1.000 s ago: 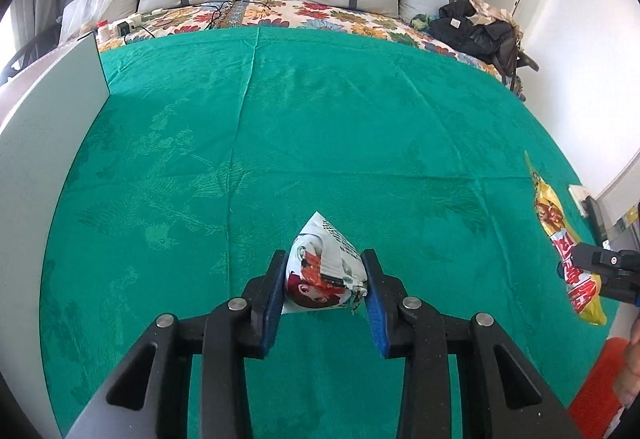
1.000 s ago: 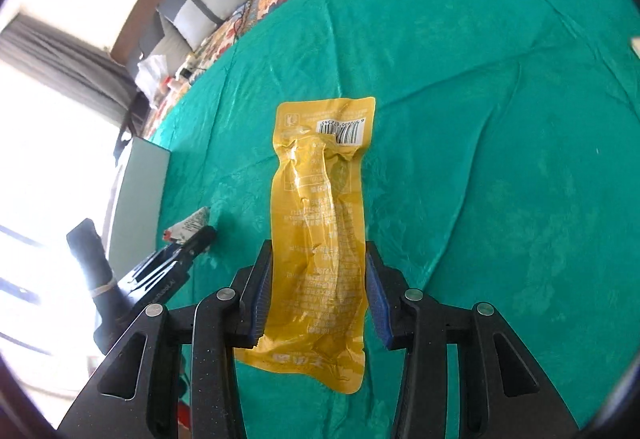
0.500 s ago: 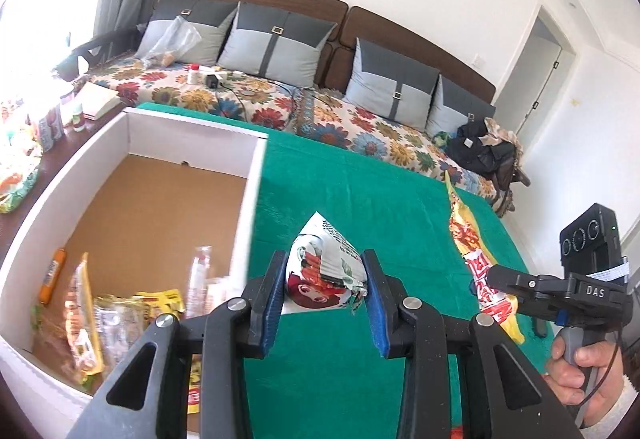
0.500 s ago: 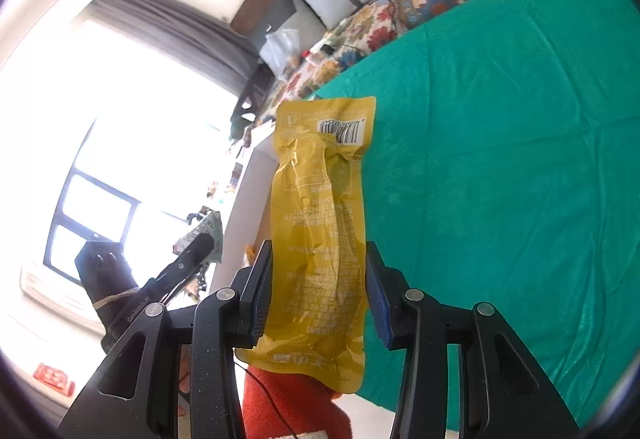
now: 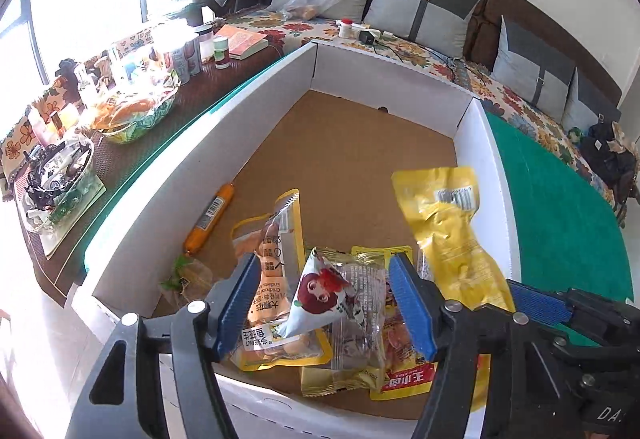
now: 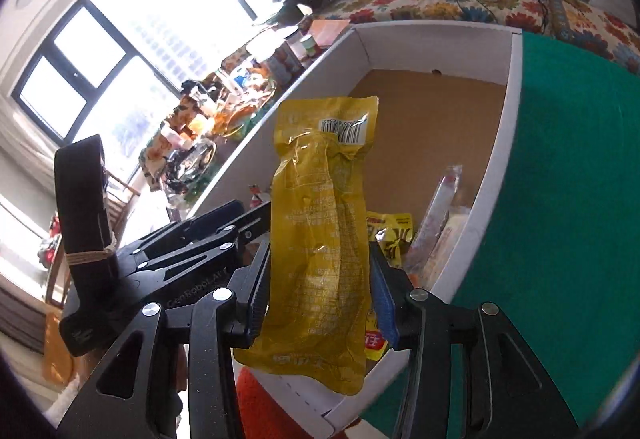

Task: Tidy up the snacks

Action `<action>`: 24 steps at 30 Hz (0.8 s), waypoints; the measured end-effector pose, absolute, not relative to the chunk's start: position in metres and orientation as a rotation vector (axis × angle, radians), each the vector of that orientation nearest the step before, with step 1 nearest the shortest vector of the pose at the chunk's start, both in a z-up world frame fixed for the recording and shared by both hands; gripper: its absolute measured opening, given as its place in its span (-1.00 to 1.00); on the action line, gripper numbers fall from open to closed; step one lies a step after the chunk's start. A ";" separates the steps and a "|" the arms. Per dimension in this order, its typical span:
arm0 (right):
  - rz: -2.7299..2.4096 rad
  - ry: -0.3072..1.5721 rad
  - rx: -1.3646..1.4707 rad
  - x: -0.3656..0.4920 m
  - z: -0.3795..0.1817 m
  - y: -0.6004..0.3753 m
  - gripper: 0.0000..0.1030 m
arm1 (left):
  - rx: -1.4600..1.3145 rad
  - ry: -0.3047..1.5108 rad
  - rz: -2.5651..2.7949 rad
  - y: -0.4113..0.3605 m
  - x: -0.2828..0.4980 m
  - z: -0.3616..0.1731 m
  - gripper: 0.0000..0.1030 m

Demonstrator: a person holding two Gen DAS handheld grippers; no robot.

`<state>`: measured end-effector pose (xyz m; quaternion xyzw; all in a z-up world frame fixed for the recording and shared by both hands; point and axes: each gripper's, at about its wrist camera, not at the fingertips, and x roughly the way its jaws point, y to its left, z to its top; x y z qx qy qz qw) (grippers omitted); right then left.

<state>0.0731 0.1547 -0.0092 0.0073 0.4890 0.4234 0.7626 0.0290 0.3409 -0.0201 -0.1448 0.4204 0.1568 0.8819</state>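
Left wrist view looks down into a white cardboard box (image 5: 192, 175) with a brown floor, standing on a green cloth (image 5: 560, 223). The left gripper (image 5: 324, 303) hangs over the near end of the box with its blue pads wide apart and opening; a small triangular white packet (image 5: 320, 299) with a red-haired cartoon face sits between them, clear of both pads, over the heap of snacks below. That heap holds a yellow-edged clear pouch (image 5: 272, 267), a crinkled clear bag (image 5: 360, 303), and an orange sausage stick (image 5: 208, 217) lying apart near the left wall. At the right, a long yellow pouch (image 5: 452, 239) reaches into the box above the right wall, carried by the right gripper (image 5: 524, 303), seen here from the side. Right wrist view shows that same long yellow pouch (image 6: 320, 239) upright between the right gripper's (image 6: 320, 295) pads; the jaws are opening, the left pad looks to touch the pouch's edge and the right pad stands just beside it, and whether they still press on it I cannot tell. The pouch hangs over the near corner of the box (image 6: 492, 175), with the left gripper's black body (image 6: 188, 251) close on its left.
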 end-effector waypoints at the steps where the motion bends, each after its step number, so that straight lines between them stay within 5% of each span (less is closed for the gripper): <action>1: 0.913 1.074 0.013 0.071 -0.017 0.153 0.00 | -0.291 0.870 0.338 0.340 0.026 -0.021 0.52; 5: 0.887 1.051 0.058 0.081 -0.017 0.133 0.05 | -0.226 0.826 0.360 0.327 0.014 -0.010 0.59; 7: 0.866 0.999 0.057 0.082 -0.002 0.119 0.21 | -0.163 0.810 0.408 0.315 0.011 0.001 0.80; 9: 0.835 0.938 0.027 0.082 0.018 0.113 0.63 | -0.099 0.782 0.450 0.303 0.008 0.015 0.94; 16: 0.686 0.840 -0.203 0.075 0.061 0.115 0.67 | -0.185 0.699 0.563 0.299 -0.010 0.055 0.99; 24: 0.727 0.936 -0.247 0.059 0.064 0.138 0.67 | -0.173 0.903 0.543 0.316 -0.012 0.062 0.99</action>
